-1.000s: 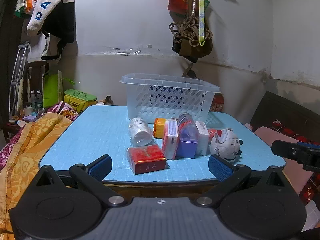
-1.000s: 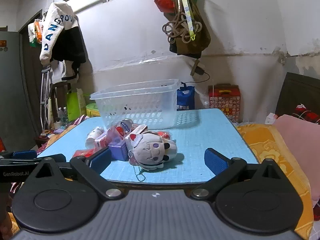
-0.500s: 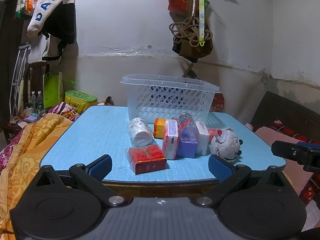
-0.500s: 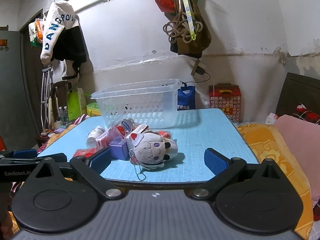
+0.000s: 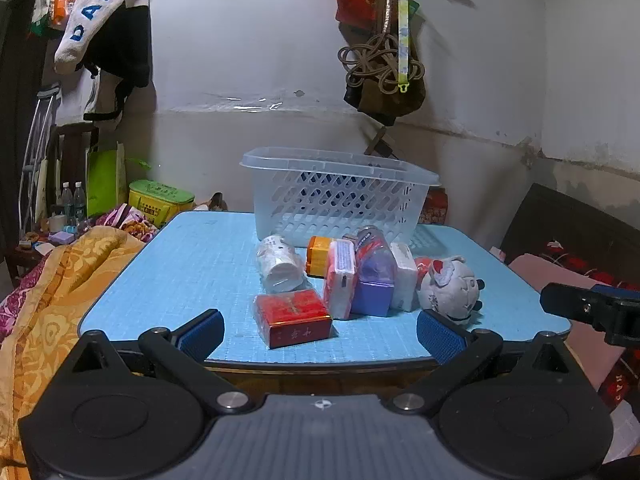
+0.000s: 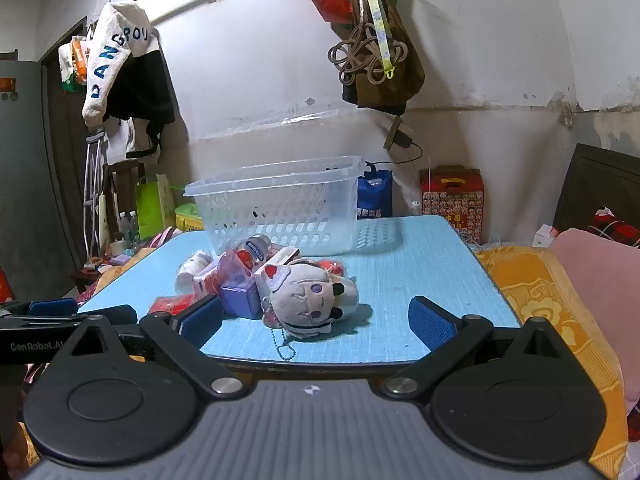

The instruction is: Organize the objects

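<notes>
Left wrist view: left gripper (image 5: 320,330) hovered at the near edge of the blue surface (image 5: 192,272), fingers (image 5: 200,334) spread wide, nothing between them. White lattice basket (image 5: 340,196) stood at the far side of the surface. In front of it, a tight cluster: white wrapped roll (image 5: 280,268), orange box (image 5: 320,254), red-and-white pack (image 5: 342,278) on edge, purple box (image 5: 374,298) with a bottle (image 5: 370,240) behind it, white pack (image 5: 404,276), grey plush toy (image 5: 450,290) at the cluster's right end. Red box (image 5: 294,318) lay nearest, just ahead of the fingers, not touched. Right gripper's tip (image 5: 592,308) showed past the surface's right edge. Right wrist view: right gripper (image 6: 316,320) also held off the near edge, fingers (image 6: 432,324) released and wide, gripping nothing. Plush toy (image 6: 308,300) lay straight ahead on the surface (image 6: 420,280), its ball chain (image 6: 282,344) trailing toward the edge; purple box (image 6: 240,298) touched its left side. Basket (image 6: 280,204) behind the pile. Left gripper (image 6: 52,314) visible at far left.
</notes>
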A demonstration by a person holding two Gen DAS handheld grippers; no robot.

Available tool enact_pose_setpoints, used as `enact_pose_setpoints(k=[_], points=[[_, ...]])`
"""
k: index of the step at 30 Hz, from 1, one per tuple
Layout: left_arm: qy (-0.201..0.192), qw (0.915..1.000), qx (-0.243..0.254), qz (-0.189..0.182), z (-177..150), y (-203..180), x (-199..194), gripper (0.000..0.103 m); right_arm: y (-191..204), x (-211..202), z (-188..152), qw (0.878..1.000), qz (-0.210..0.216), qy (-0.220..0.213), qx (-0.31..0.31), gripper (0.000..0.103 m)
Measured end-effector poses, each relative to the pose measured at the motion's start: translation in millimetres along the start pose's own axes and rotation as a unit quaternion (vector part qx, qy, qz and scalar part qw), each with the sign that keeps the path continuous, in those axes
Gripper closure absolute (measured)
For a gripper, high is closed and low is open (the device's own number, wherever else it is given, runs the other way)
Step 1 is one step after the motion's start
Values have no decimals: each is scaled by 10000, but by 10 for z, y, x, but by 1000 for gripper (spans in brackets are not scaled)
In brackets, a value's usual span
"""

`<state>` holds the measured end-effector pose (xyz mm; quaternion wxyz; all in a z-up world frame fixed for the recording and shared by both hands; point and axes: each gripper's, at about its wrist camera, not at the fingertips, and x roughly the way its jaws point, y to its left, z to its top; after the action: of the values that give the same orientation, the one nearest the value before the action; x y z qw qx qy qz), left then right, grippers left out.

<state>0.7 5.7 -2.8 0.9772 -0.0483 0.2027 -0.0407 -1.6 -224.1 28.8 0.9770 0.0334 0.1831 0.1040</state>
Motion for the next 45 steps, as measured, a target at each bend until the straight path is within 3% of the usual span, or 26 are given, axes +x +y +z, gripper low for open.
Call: enact_pose_setpoints(k=[45], points=[[107, 9999, -33, -99, -29, 10, 6, 0, 35, 31, 23, 9999, -45, 127, -17, 0]])
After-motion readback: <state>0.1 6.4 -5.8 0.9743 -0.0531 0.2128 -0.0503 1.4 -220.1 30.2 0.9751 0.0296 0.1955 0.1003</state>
